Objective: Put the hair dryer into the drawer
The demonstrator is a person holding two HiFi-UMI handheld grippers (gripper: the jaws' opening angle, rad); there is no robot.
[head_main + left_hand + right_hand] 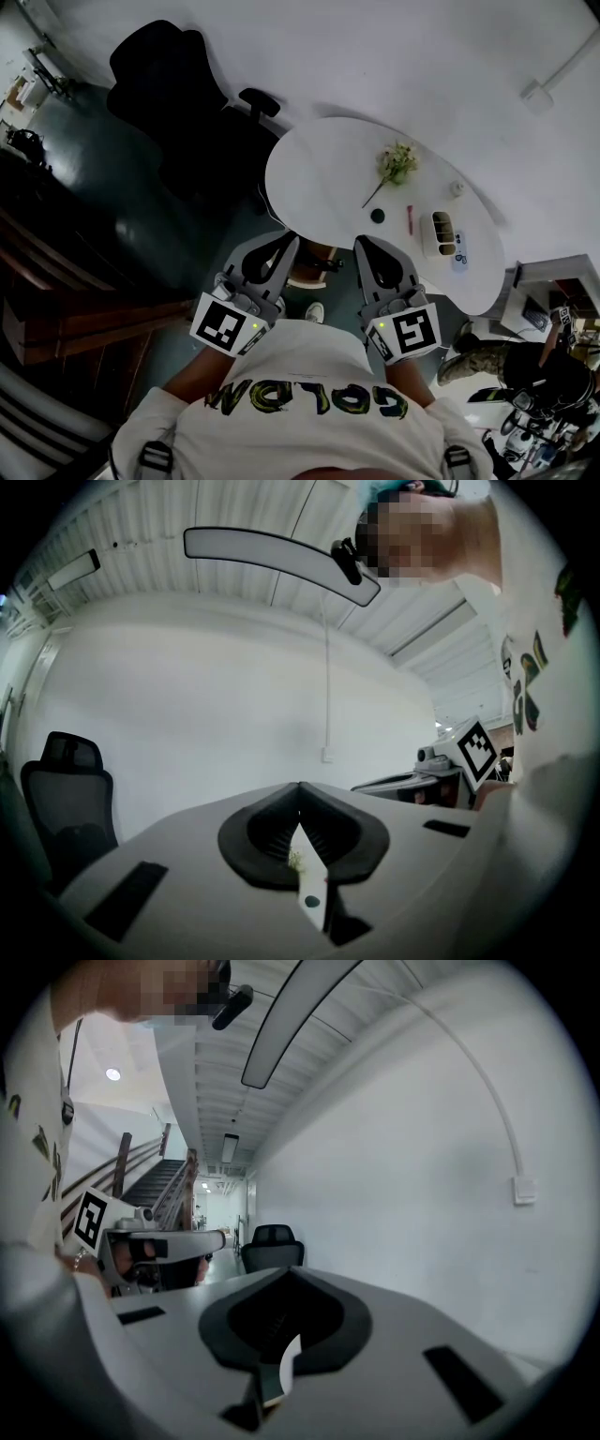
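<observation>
White-shirted and standing just short of a round white desk (328, 159), holding the left claw (291, 240) and the right claw (361, 242) side by side near the chest, close together but not touching, both pointing roughly level toward the desk. Holding each with its jaws pressed fully together at the tips and gripping nothing.

Finding no hair dryer in any view: not on the desk, not between either pair of jaws. Finding no drawer either.

Judging the hair dryer ahead of sight: probably a stiff plastic shell, fairly light but heavier at the barrel end, smooth enough to slip in a pinch, with a loose cord likely to trail and snag. Reckoning the handle just under the barrel as the safest place to take hold, with the second claw gathering the cord.

Seeing on the desk only a sprig of dried flowers (396, 164), a small dark round object (377, 216), a red pen (409, 219) and a white organiser tray (439, 234), all well apart from the claws and toward the far right side.

Looking beyond at a dark glossy floor (112, 178), a black office chair (169, 75) beside the desk, and a plain white wall (375, 47). Catching, in the right gripper view, a staircase (159, 1185) down a lit corridor.
</observation>
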